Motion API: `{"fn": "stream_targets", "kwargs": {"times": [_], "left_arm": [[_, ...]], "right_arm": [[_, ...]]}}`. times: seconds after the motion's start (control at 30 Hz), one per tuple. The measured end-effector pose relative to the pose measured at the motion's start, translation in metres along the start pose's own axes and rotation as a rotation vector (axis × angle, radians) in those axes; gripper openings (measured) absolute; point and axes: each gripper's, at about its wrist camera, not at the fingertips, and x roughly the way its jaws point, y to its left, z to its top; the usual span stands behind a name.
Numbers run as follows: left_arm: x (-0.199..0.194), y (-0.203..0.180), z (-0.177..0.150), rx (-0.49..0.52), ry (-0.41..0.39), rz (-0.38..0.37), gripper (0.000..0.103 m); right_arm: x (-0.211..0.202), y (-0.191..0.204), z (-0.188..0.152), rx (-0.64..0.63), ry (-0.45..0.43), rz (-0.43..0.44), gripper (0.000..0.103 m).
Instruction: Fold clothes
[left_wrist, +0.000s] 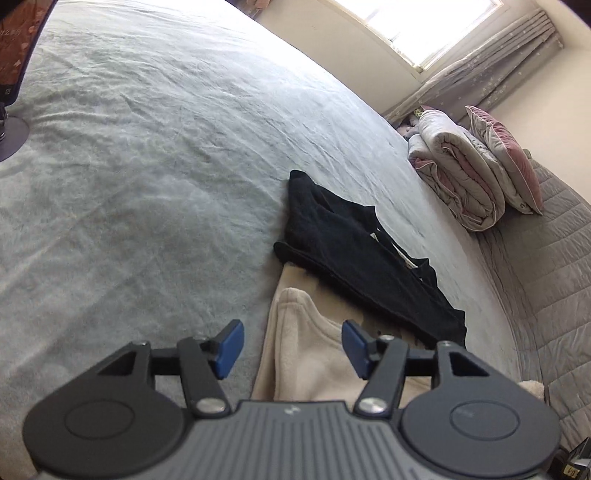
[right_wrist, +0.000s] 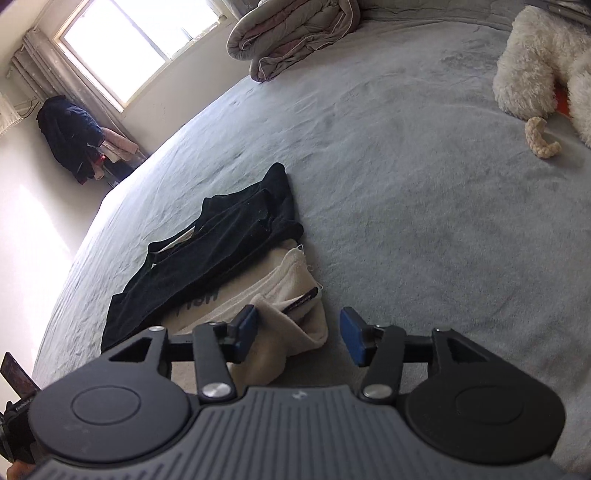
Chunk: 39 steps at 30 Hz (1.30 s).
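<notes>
A cream fleece garment (left_wrist: 299, 358) lies folded on the grey bed sheet (left_wrist: 147, 184), with a black garment (left_wrist: 354, 254) draped over its far end. My left gripper (left_wrist: 291, 347) hangs open just above the cream garment's near edge, its blue pads apart and touching nothing. In the right wrist view the same cream garment (right_wrist: 280, 295) shows a dark label strip, and the black garment (right_wrist: 221, 243) lies across its far side. My right gripper (right_wrist: 299, 336) is open over the cream garment's near corner, with no cloth pinched between its pads.
Folded quilts (left_wrist: 461, 173) and a pink-backed pillow (left_wrist: 506, 155) are stacked at the bed's far end. A white plush toy (right_wrist: 543, 62) and a small knitted piece (right_wrist: 541, 138) lie at the right. Clothes hang in the corner (right_wrist: 74, 136) under the window (right_wrist: 136, 40). A stand base (left_wrist: 11, 138) sits at the left.
</notes>
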Motion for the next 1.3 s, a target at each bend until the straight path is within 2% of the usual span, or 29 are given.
{"fn": "stream_targets", "kwargs": {"times": [0.13, 0.2, 0.27, 0.37, 0.47, 0.57, 0.63, 0.7, 0.77, 0.8, 0.97, 1.1, 1.23, 1.3], "left_arm": [[0.014, 0.001, -0.006, 0.064, -0.027, 0.013, 0.061], [0.019, 0.003, -0.007, 0.035, -0.023, 0.021, 0.061], [0.02, 0.003, -0.005, 0.028, -0.03, 0.007, 0.06], [0.022, -0.002, -0.004, 0.055, -0.036, 0.001, 0.058], [0.022, -0.007, -0.006, 0.091, -0.043, 0.002, 0.05], [0.022, -0.013, -0.01, 0.135, -0.057, 0.007, 0.038], [0.021, -0.019, -0.013, 0.175, -0.079, 0.017, 0.026], [0.019, -0.023, -0.016, 0.219, -0.109, 0.023, 0.012], [0.016, -0.026, -0.019, 0.251, -0.143, 0.024, 0.012], [0.014, -0.028, -0.02, 0.267, -0.16, 0.025, 0.011], [0.0, -0.033, -0.023, 0.307, -0.256, 0.006, 0.01], [-0.007, -0.039, -0.024, 0.341, -0.334, 0.001, 0.01], [0.001, -0.042, -0.023, 0.351, -0.34, 0.032, 0.01], [0.009, -0.042, -0.023, 0.358, -0.321, 0.063, 0.01]], "right_arm": [[0.01, 0.005, 0.011, -0.096, 0.008, -0.026, 0.058], [0.002, -0.007, 0.017, -0.073, -0.042, -0.017, 0.064], [-0.005, -0.018, 0.023, -0.053, -0.086, -0.007, 0.065], [0.003, -0.02, 0.023, -0.055, -0.063, 0.004, 0.065], [0.011, -0.021, 0.022, -0.058, -0.039, 0.014, 0.065], [0.03, -0.009, 0.014, -0.118, -0.015, 0.002, 0.065], [0.039, 0.001, 0.006, -0.186, -0.037, -0.016, 0.058], [0.044, 0.011, -0.003, -0.263, -0.066, -0.04, 0.024], [0.047, 0.021, -0.013, -0.346, -0.105, -0.071, 0.019], [0.045, 0.026, -0.018, -0.387, -0.14, -0.093, 0.011], [0.031, 0.038, -0.027, -0.507, -0.285, -0.123, 0.007], [0.028, 0.039, -0.024, -0.511, -0.352, -0.14, 0.007], [0.031, 0.039, -0.021, -0.503, -0.4, -0.154, 0.007], [0.039, 0.041, -0.021, -0.511, -0.374, -0.17, 0.007]]}}
